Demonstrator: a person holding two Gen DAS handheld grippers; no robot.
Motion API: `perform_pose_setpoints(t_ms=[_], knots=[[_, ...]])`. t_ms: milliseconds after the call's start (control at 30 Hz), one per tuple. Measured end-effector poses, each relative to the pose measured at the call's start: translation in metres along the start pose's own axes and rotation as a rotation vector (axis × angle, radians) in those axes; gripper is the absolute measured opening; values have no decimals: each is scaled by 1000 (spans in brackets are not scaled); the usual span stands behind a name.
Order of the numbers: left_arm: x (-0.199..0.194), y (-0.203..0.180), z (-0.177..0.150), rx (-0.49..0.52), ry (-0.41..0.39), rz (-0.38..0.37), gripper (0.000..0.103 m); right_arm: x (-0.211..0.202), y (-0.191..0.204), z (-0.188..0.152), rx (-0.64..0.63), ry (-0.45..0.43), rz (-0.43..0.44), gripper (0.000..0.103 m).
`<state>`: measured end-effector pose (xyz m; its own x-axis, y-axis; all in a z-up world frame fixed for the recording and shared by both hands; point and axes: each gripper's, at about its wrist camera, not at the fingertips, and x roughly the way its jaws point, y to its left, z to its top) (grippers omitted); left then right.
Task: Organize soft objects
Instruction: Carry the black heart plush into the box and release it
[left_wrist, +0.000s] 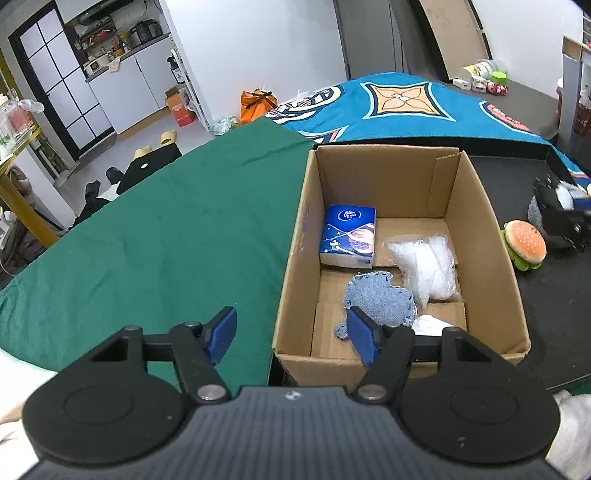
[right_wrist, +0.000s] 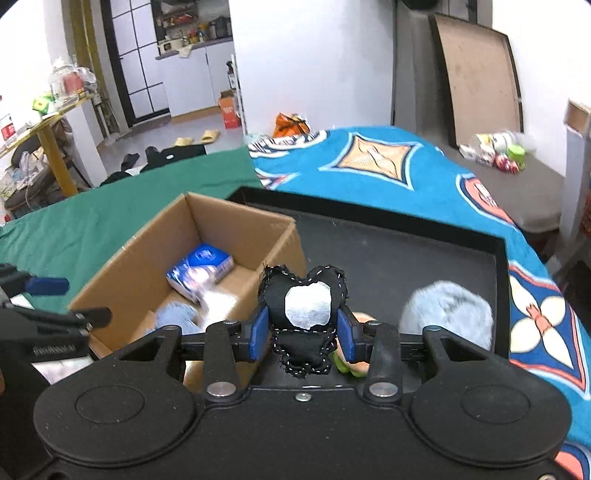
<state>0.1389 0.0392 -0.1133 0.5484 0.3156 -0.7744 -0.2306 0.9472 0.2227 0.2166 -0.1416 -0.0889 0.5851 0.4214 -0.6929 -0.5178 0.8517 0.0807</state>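
Note:
An open cardboard box (left_wrist: 480, 206) holds a blue tissue pack (left_wrist: 349, 236), a clear plastic bag (left_wrist: 424, 266) and a denim fabric piece (left_wrist: 380, 299). My left gripper (left_wrist: 291, 336) is open and empty, over the box's near left corner. My right gripper (right_wrist: 303, 332) is shut on a black stitched fabric toy (right_wrist: 304, 317) with a white patch, held above the black tray (right_wrist: 406, 258), right of the box (right_wrist: 147, 240). A burger plush (left_wrist: 526, 243) lies on the tray right of the box. A fluffy blue-grey pompom (right_wrist: 448, 314) sits on the tray.
A green cloth (left_wrist: 166, 240) covers the surface left of the box. A blue patterned blanket (right_wrist: 369, 166) lies behind the tray. The right gripper with its toy shows at the right edge of the left wrist view (left_wrist: 561, 218). The left gripper shows at the left edge of the right wrist view (right_wrist: 55, 299).

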Motion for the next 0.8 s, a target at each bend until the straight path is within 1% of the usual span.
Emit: perform_pose_setpoints(t_ms=[67, 100, 267, 400, 533, 667, 733, 800], knots=[[-1, 1, 0, -6, -7, -11, 54, 0, 7, 5, -7, -14, 7, 39], [-1, 1, 0, -8, -5, -18, 52, 0, 10, 7, -12, -20, 10, 39], [5, 6, -2, -35, 20, -55, 30, 4, 25, 15, -37, -37, 9, 39], [9, 12, -3, -63, 34, -81, 24, 10, 37, 21, -58, -36, 6, 39], [10, 16, -5, -80, 27, -88, 18, 22, 49, 28, -95, -29, -4, 39], [12, 24, -7, -112, 16, -112, 13, 31, 58, 33, -114, -25, -7, 40], [14, 28, -7, -124, 17, -124, 13, 34, 62, 35, -124, -34, -6, 47], [17, 30, -7, -134, 19, -140, 13, 38, 66, 37, -141, -33, -36, 52]])
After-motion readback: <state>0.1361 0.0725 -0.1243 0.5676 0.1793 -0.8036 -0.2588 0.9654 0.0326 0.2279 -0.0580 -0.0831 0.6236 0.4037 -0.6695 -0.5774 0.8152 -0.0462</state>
